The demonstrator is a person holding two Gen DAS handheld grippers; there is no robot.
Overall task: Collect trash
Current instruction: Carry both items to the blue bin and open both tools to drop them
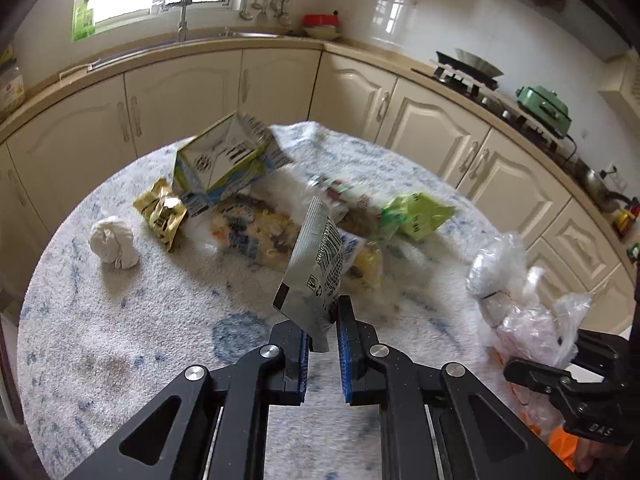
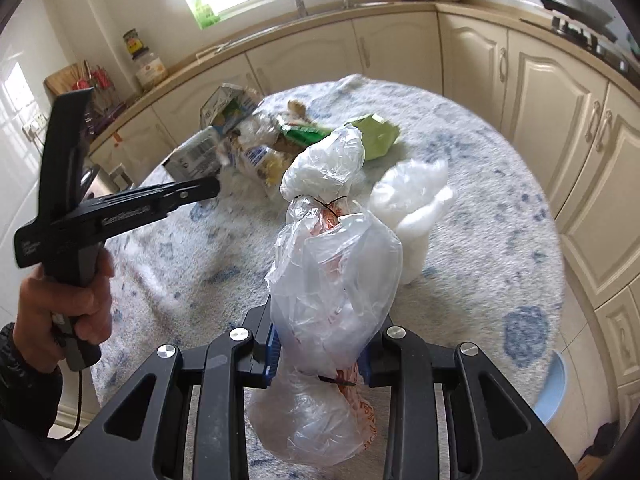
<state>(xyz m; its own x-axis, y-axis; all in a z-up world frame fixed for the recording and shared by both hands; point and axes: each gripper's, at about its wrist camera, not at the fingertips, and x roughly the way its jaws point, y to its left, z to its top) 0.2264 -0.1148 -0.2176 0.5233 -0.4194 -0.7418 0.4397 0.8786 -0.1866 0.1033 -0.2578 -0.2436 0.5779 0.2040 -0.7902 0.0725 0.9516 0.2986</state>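
Observation:
My left gripper (image 1: 323, 334) is shut on a silver barcode wrapper (image 1: 316, 264) and holds it above the round table; it also shows in the right wrist view (image 2: 194, 156). My right gripper (image 2: 318, 354) is shut on a clear plastic bag (image 2: 332, 264), which also shows at the right of the left wrist view (image 1: 528, 320). A trash pile lies across the table's far half: a milk carton (image 1: 224, 160), a gold wrapper (image 1: 162, 212), a green packet (image 1: 420, 214), a printed snack bag (image 1: 256, 232) and a crumpled white tissue (image 1: 114, 242).
The table has a white and blue fuzzy cover (image 1: 160, 340). A loose white plastic bag (image 2: 416, 200) lies right of the held bag. Cream kitchen cabinets (image 1: 180, 100) curve round behind. A light blue bin (image 2: 556, 384) stands below the table's right edge.

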